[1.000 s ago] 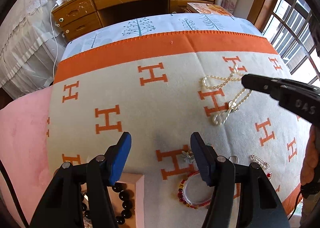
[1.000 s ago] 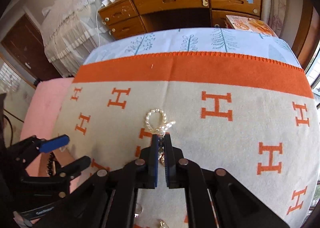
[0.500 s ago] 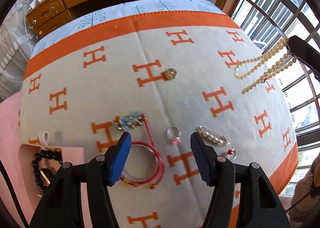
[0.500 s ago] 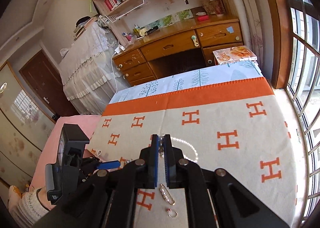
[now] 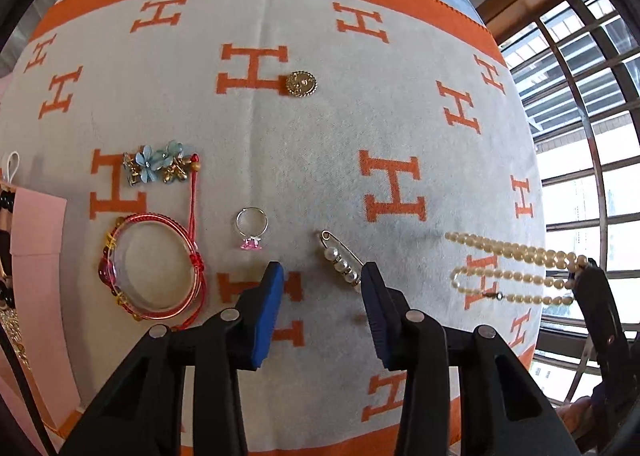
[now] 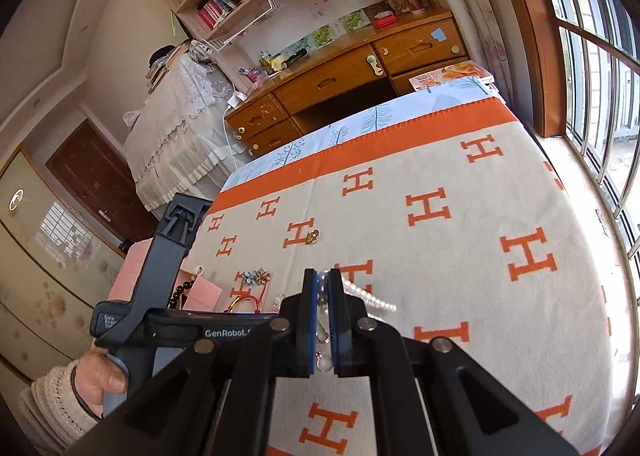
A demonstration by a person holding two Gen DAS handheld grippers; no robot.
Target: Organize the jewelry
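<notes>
**Now we carry pearls over the blanket**

Overhead, our left gripper (image 5: 322,288) hangs above the H-patterned blanket (image 5: 304,160) with its jaws partly apart and nothing between them; they have just been closing. We take the pearl safety pin (image 5: 340,260) as our landmark: it lies on the blanket just beyond the gripper's right fingertip. Left of the pin sits the pink-stone ring (image 5: 251,227), further left the red bracelet (image 5: 154,268), with the blue flower clip (image 5: 158,164) beyond that. Well beyond the pin lies the gold brooch (image 5: 301,84). Right of the pin, our right gripper (image 6: 322,282) is clamped tight on the pearl necklace (image 5: 516,268), whose strands hang out from it. Far left of the pin stands the pink box (image 5: 38,256) with dark beads
</notes>
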